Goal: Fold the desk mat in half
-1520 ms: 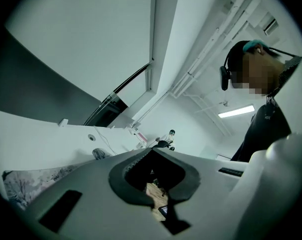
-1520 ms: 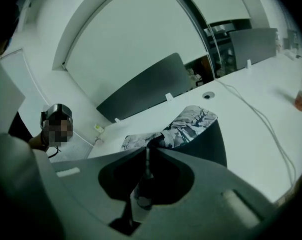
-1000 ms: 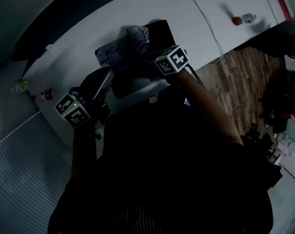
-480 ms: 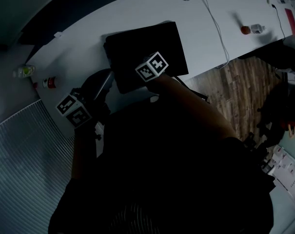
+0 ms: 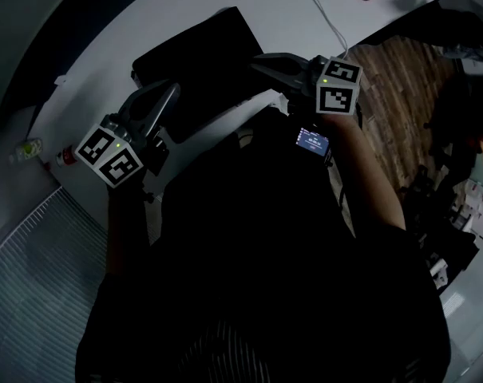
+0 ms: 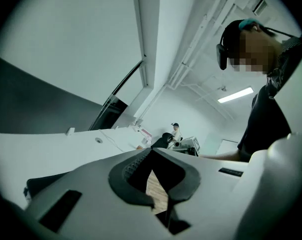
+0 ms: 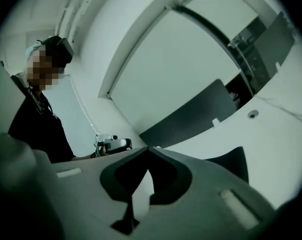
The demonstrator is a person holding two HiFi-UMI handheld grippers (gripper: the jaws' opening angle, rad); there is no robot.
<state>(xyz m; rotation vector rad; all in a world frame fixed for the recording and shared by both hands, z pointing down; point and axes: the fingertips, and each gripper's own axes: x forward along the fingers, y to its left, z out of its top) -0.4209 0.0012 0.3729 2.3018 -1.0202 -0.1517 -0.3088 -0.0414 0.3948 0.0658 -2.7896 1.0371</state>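
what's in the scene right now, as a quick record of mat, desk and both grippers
mat: black, flat on the desk, not held
fold: layers can't be made out
desk: white, a cable runs across it
left gripper: shut, empty, at the mat's near edge
right gripper: shut, empty, by the mat's right corner
contact with mat: cannot tell
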